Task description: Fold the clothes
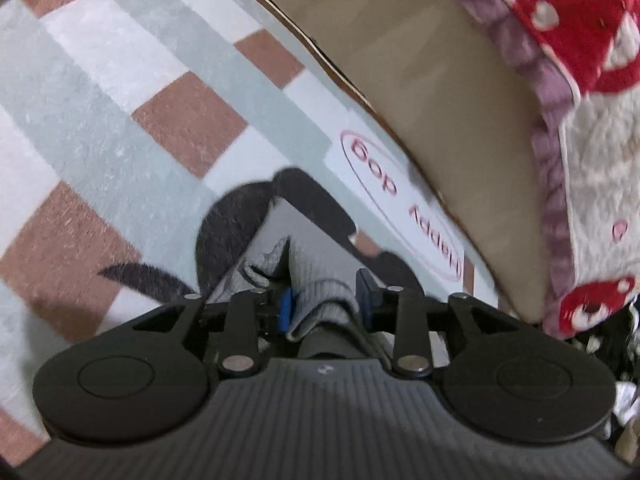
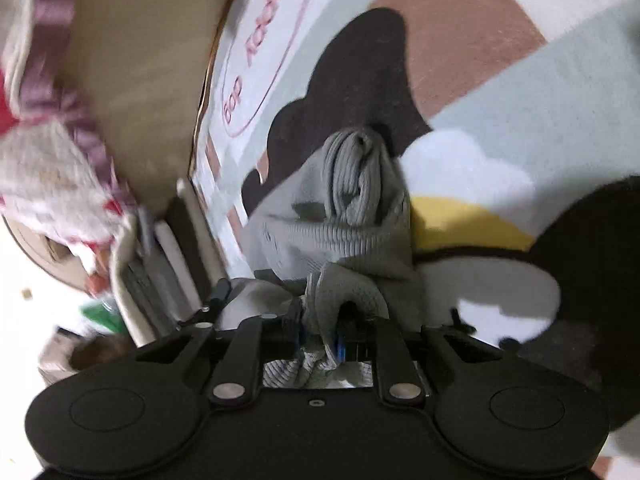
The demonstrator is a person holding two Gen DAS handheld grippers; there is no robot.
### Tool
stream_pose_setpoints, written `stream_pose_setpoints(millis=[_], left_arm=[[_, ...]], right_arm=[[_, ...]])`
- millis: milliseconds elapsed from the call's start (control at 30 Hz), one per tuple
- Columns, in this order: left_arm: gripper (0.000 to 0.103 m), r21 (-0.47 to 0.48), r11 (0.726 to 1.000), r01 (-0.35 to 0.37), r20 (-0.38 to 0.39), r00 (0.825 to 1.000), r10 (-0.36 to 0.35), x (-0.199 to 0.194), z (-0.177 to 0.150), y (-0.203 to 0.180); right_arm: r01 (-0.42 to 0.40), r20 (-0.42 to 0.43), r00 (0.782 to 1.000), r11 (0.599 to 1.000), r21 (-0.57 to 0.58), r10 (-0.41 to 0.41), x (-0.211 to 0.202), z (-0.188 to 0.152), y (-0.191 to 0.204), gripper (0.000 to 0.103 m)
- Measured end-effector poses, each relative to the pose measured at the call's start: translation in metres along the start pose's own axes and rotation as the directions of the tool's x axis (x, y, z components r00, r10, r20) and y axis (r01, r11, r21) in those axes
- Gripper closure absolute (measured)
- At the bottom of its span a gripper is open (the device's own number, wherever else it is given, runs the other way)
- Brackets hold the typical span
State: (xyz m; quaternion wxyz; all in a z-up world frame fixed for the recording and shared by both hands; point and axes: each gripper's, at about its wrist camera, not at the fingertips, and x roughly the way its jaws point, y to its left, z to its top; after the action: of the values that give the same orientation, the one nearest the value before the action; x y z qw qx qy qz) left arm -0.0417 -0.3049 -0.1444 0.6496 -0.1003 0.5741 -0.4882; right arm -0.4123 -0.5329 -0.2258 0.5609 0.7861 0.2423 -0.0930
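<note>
Two grippers share one grey ribbed garment (image 1: pixel 320 296) over a checked rug (image 1: pixel 120 80) of pink-brown, pale green and white squares. On the left, the left gripper (image 1: pixel 326 300) has a rolled fold of that cloth between its blue pads; the left pad touches the fold, while the right pad looks to stand a little clear of it, so whether it truly clamps I cannot tell. Beyond its fingers the fabric trails down toward the rug, which carries a dark cartoon shape (image 1: pixel 248 216) and a red oval with lettering (image 1: pixel 400 204). Further right a beige bed side (image 1: pixel 420 60) rises, with a quilt (image 1: pixel 592 80) of red hearts and a purple frill hanging over it.

The right gripper (image 2: pixel 320 336) has its jaws drawn close, pinching a bunched grey edge (image 2: pixel 344 292), and the garment (image 2: pixel 352 200) hangs ahead in a twisted clump above the rug (image 2: pixel 520 92). The bed side (image 2: pixel 140 60) lies at the left of that view.
</note>
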Motion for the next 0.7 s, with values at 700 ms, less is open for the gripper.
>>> stream_pose_setpoints(millis=[700], left_arm=[[0.05,0.666,0.745,-0.03,0.071,0.997,-0.023,-0.083,-0.101,-0.023]], right_arm=[[0.62,0.645,0.761,-0.219,-0.753,-0.065,0.008,-0.195,0.036,0.04]])
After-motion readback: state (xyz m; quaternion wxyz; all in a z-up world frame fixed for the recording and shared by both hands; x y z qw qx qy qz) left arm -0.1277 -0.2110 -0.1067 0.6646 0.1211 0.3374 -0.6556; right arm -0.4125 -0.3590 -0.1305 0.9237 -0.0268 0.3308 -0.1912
